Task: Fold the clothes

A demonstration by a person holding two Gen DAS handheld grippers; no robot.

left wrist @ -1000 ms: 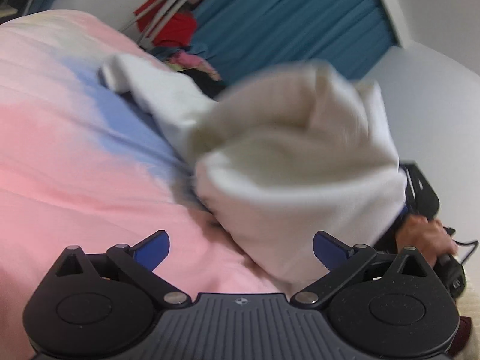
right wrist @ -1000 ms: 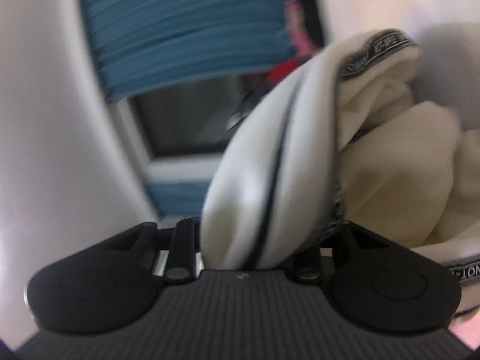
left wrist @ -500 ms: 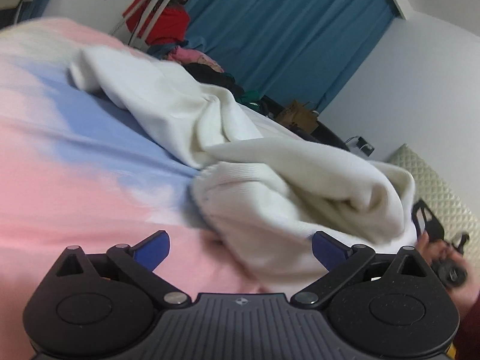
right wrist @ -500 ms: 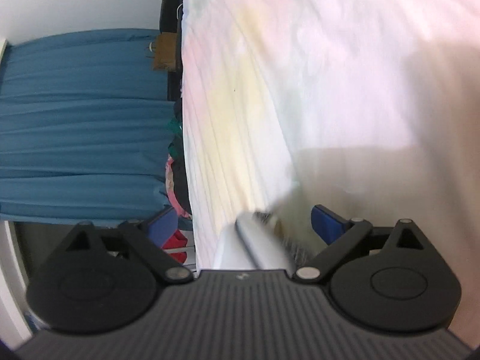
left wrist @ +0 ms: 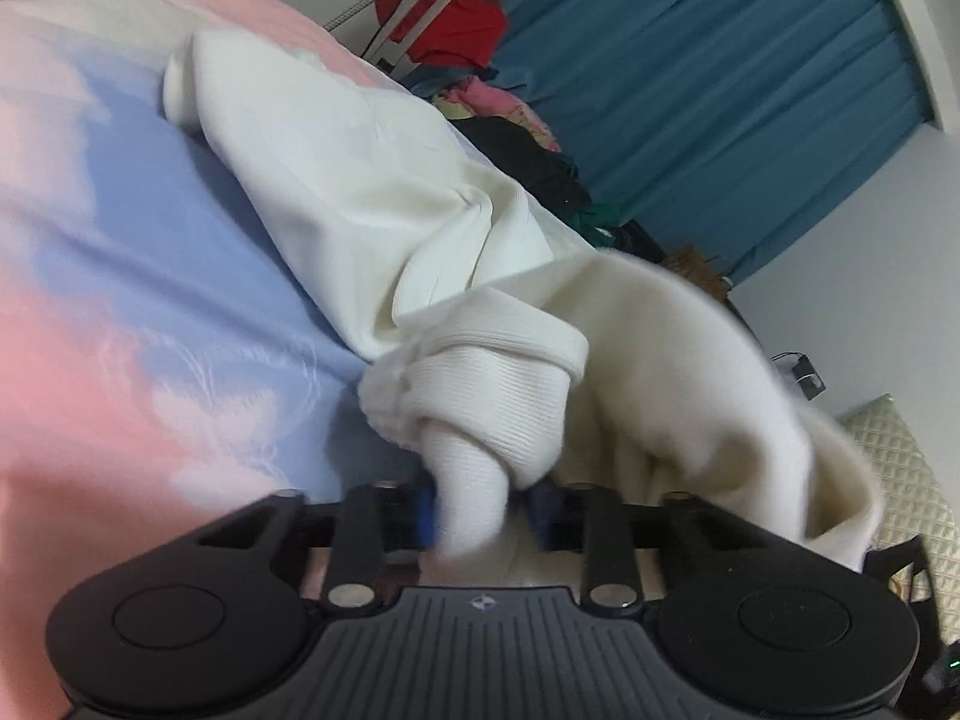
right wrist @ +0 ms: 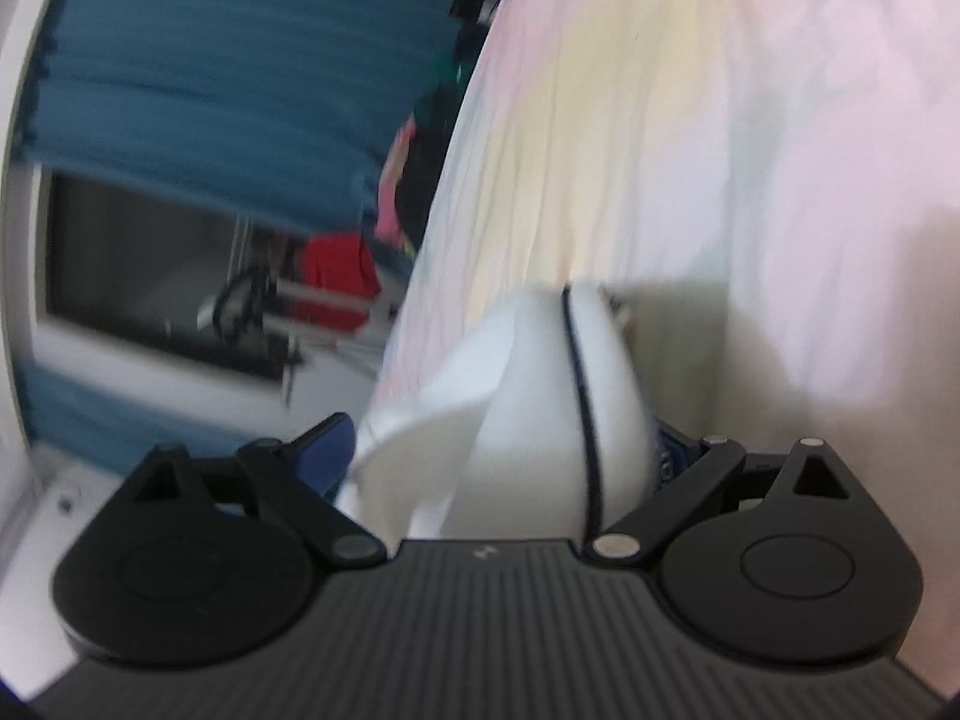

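Note:
A cream-white sweatshirt [left wrist: 384, 204] lies crumpled on the pink and blue bed sheet [left wrist: 120, 276]. My left gripper [left wrist: 480, 516] is shut on a ribbed hem fold of the sweatshirt low in the left wrist view. In the right wrist view, a white part of the garment [right wrist: 540, 396] with a dark seam line sits between the blue pads of my right gripper [right wrist: 504, 456]. Its jaws stand partly apart around the cloth, with the pastel sheet [right wrist: 720, 150] beyond.
Blue curtains [left wrist: 690, 90] hang behind the bed. A pile of dark, pink and red clothes [left wrist: 480, 78] sits at the far bed edge by a metal rack. A quilted headboard [left wrist: 900, 480] is at the right. A window [right wrist: 150, 264] shows in the right wrist view.
My left gripper has moved in and closed on the sweatshirt's ribbed hem; it was open before. My right gripper opened half a second ago and now has cloth between its pads again.

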